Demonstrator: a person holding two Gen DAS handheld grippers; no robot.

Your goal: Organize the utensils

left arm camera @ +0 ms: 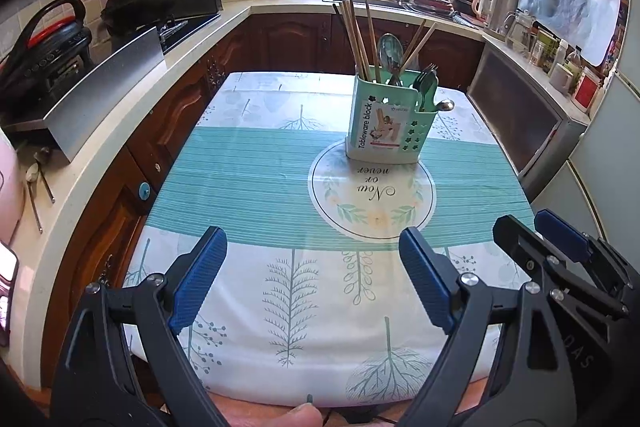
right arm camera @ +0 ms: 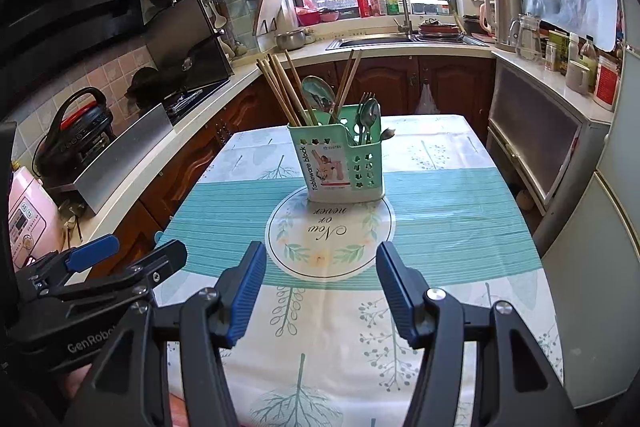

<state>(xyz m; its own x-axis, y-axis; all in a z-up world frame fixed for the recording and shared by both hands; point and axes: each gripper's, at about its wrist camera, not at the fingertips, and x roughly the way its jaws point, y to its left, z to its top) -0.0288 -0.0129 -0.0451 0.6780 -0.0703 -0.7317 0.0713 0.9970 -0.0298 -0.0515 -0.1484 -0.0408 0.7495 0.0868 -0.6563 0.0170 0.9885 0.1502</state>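
Observation:
A mint-green utensil holder (left arm camera: 386,119) (right arm camera: 342,165) stands upright near the middle of the table (left arm camera: 248,187) (right arm camera: 440,219). Its tall back part holds several wooden chopsticks (left arm camera: 358,39) (right arm camera: 280,87) and a large spoon (left arm camera: 391,51) (right arm camera: 318,93). Its lower front part holds forks and spoons (left arm camera: 426,83) (right arm camera: 368,117). My left gripper (left arm camera: 312,247) is open and empty above the near edge of the table, well short of the holder. My right gripper (right arm camera: 322,259) is open and empty beside it, also short of the holder. Each gripper shows in the other's view (left arm camera: 560,251) (right arm camera: 108,263).
A counter with a stove (left arm camera: 176,23) and a black cooker (left arm camera: 44,47) runs along the left. A sink with a tap (right arm camera: 400,11) is at the back under the window. A cabinet (right arm camera: 536,143) and a fridge (right arm camera: 600,247) stand at the right.

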